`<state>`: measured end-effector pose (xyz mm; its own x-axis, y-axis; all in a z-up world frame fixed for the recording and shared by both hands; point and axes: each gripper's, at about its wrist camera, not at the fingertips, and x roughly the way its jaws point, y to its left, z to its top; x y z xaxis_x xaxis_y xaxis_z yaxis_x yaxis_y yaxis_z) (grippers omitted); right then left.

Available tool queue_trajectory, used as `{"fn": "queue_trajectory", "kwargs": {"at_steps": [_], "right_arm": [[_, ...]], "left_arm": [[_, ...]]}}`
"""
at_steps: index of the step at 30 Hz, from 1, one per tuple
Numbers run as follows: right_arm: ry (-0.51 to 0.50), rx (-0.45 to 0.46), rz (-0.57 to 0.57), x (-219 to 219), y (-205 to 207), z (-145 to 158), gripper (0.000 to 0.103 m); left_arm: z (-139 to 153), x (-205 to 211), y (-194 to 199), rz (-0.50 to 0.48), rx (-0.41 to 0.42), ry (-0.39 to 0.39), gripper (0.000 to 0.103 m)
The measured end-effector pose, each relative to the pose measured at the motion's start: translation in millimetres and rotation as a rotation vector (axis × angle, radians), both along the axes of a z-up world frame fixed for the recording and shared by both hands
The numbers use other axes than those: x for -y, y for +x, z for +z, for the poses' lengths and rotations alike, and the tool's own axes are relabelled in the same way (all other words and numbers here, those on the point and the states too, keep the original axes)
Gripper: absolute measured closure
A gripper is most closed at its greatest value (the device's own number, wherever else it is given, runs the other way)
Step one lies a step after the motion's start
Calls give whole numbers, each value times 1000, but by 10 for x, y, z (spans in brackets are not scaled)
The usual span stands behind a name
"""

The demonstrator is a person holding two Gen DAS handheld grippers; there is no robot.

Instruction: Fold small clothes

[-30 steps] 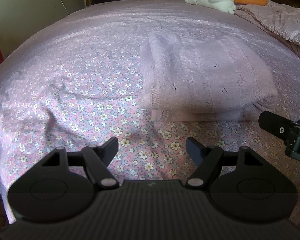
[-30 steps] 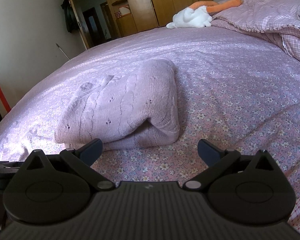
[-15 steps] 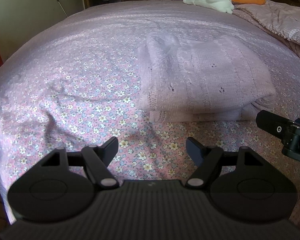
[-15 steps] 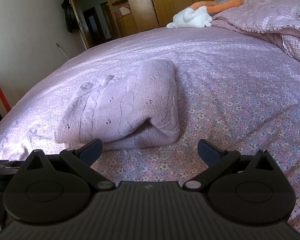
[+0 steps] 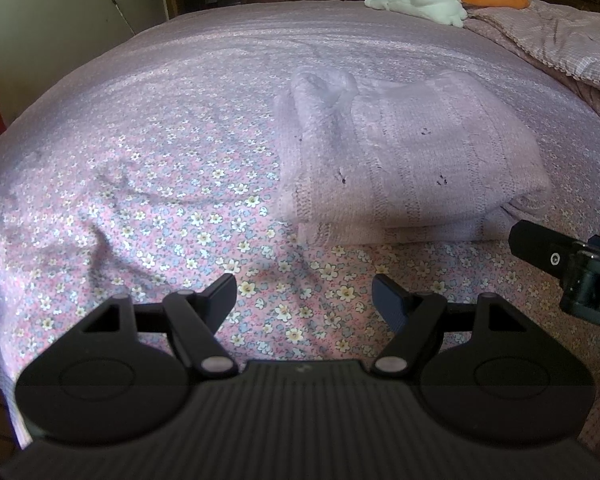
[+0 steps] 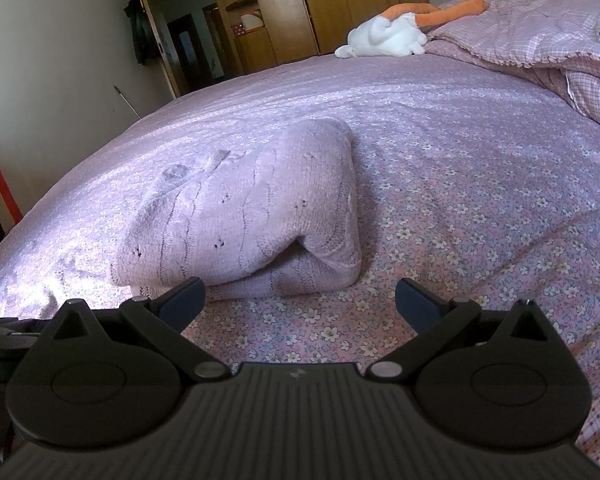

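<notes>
A pale lilac knitted garment lies folded into a thick rectangle on the floral bedsheet; in the right wrist view the same garment shows its layered front edge. My left gripper stands open just short of the garment's near left corner, with nothing between its fingers. My right gripper is open too, close to the garment's near edge and holding nothing. One finger of the right gripper pokes into the left wrist view at the right.
A white and orange plush toy lies at the far end of the bed. A rumpled checked quilt is heaped along the right side. Wooden wardrobes and a doorway stand beyond. The sheet wrinkles at the left.
The left wrist view has drifted slightly, so the garment sits a little lower and closer. The right gripper and the garment have not visibly moved.
</notes>
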<state>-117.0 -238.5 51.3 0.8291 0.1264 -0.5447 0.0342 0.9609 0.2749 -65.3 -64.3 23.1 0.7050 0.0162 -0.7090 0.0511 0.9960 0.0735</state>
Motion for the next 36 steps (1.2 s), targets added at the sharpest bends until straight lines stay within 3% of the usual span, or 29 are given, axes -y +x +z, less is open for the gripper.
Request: {"fn": "queue_trajectory", "kwargs": {"at_steps": [36], "right_arm": [[-28,2,24,12,1,5,0]], "left_arm": [[-10,-1,-5,-3,-3,-4,27]]}}
